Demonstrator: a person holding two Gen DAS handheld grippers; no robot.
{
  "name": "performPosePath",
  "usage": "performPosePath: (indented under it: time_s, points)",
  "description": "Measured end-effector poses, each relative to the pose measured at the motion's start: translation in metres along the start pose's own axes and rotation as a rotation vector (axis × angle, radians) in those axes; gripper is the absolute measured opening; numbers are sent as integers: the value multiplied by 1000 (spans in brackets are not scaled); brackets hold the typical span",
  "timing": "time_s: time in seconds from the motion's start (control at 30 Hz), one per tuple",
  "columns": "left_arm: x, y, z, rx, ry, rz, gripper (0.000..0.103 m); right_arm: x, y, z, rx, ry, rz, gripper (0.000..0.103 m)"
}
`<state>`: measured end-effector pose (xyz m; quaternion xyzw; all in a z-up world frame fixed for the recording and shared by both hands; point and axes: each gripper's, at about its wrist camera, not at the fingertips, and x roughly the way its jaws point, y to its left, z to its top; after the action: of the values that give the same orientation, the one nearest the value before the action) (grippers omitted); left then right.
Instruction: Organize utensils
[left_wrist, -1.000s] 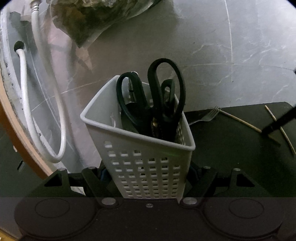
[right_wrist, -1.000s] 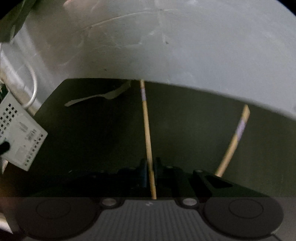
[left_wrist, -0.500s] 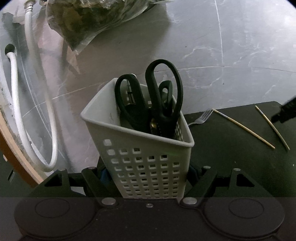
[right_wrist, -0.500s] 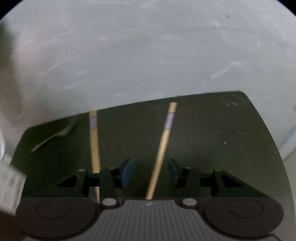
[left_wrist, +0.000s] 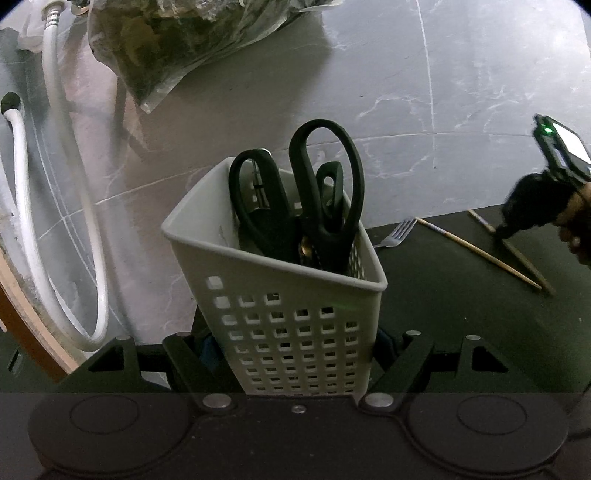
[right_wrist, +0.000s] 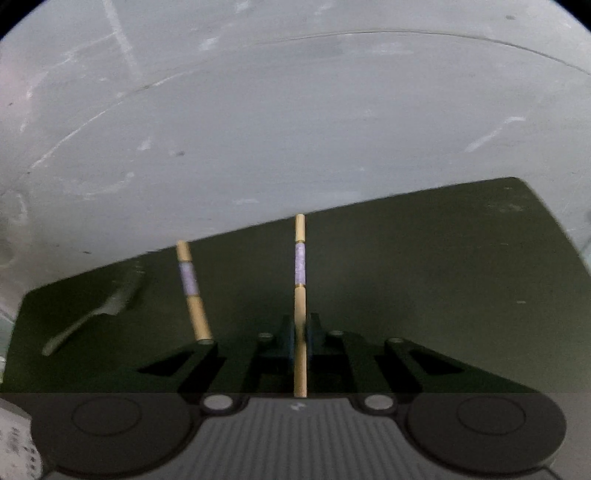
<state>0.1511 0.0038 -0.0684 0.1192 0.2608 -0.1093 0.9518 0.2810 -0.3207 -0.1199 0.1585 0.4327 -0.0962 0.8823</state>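
Observation:
My left gripper (left_wrist: 291, 343) is shut on a white perforated utensil caddy (left_wrist: 288, 295) that holds black-handled scissors (left_wrist: 325, 199) and other tools. On the dark mat (left_wrist: 443, 295) to its right lie a fork (left_wrist: 395, 236) and two wooden chopsticks (left_wrist: 476, 251). My right gripper (right_wrist: 301, 332) is shut on one chopstick (right_wrist: 300, 258) with a lilac band, low over the mat (right_wrist: 406, 277). The second chopstick (right_wrist: 190, 291) and the fork (right_wrist: 96, 314) lie to its left. The right gripper also shows at the right edge of the left wrist view (left_wrist: 532, 206).
A white hose (left_wrist: 55, 206) loops on the grey marble counter (left_wrist: 369, 74) at the left. A clear plastic bag (left_wrist: 184, 37) lies at the back. A wooden edge (left_wrist: 22, 317) runs at the far left.
My right gripper moved from the left chopstick to the right one, opened, then shut on it. The left gripper kept the caddy held, shifting slightly.

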Motion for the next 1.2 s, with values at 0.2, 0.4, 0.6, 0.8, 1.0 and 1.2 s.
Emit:
performPosePath:
  time_s: [0.2, 0.4, 0.6, 0.8, 1.0, 1.2]
  points:
    - [-1, 1, 1, 32, 0, -13, 79, 10, 40, 1, -123, -25, 78, 11]
    - [0, 1, 1, 42, -3, -19, 79, 10, 53, 6, -193, -27, 98, 8]
    - [-1, 1, 0, 34, -3, -21, 79, 14, 54, 10, -132, -4, 93, 18]
    - [-1, 2, 1, 30, -2, -23, 79, 8, 63, 1, -53, 2, 127, 60]
    - [-1, 2, 1, 31, -1, -23, 79, 11, 78, -4, -59, -3, 120, 73]
    - [-1, 1, 1, 26, -1, -23, 79, 18, 92, -8, -89, -9, 89, 78]
